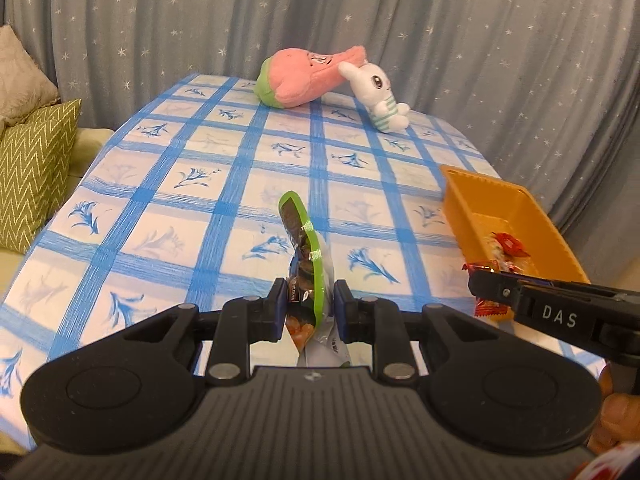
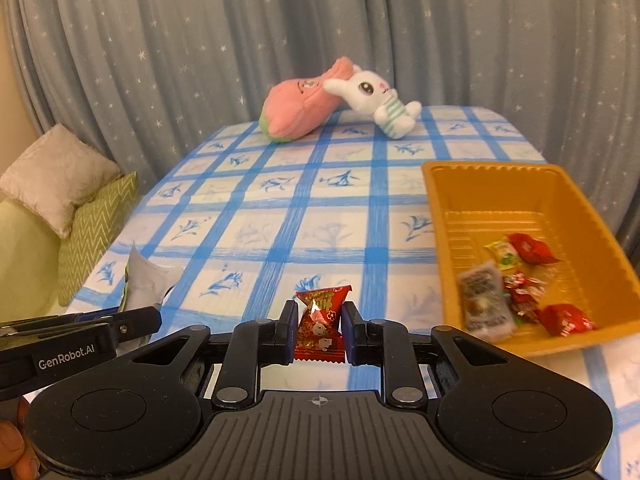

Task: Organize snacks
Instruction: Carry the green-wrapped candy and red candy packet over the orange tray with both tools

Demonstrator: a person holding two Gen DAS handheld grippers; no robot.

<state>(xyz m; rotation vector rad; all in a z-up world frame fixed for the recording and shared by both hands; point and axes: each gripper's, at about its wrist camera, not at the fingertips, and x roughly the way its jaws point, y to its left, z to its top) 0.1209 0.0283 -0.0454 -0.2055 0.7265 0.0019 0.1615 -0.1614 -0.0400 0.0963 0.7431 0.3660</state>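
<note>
A: Logging the left gripper [image 1: 310,304]. What are its jaws doing?

B: They are clamping a green-edged snack pouch [image 1: 306,268] at lower centre of the left wrist view. The pouch is standing on edge and rising past the fingertips, above the blue-checked tablecloth [image 1: 192,216].

A: And the right gripper [image 2: 320,330]?

B: It is pinching a red candy wrapper [image 2: 322,320], printed with gold and small faces, at lower centre of the right wrist view. The jaws are sitting narrow, pads against both sides of the wrapper.

A: Where is the container lying?

B: The orange plastic tray [image 2: 452,184] is occupying the right side of the right wrist view, resting on the tablecloth. It is holding several snacks: a yellow-green candy [image 2: 503,255], a grey-white packet [image 2: 484,304] that is blurred, and red wrapped candies [image 2: 534,249] toward its right and near corner.

A: Are both grippers showing in each other's views?

B: Yes. The right gripper is entering the left wrist view from the lower right, just beside the tray's near end, with its candy. The left one is crossing the lower left of the right wrist view, with the pale pouch above it.

A: Background entries?

B: A pink plush toy [image 1: 304,78] and a white rabbit plush [image 1: 378,96] are lying touching at the far table edge, upper centre. A starred grey curtain [image 1: 480,40] is hanging behind.
</note>
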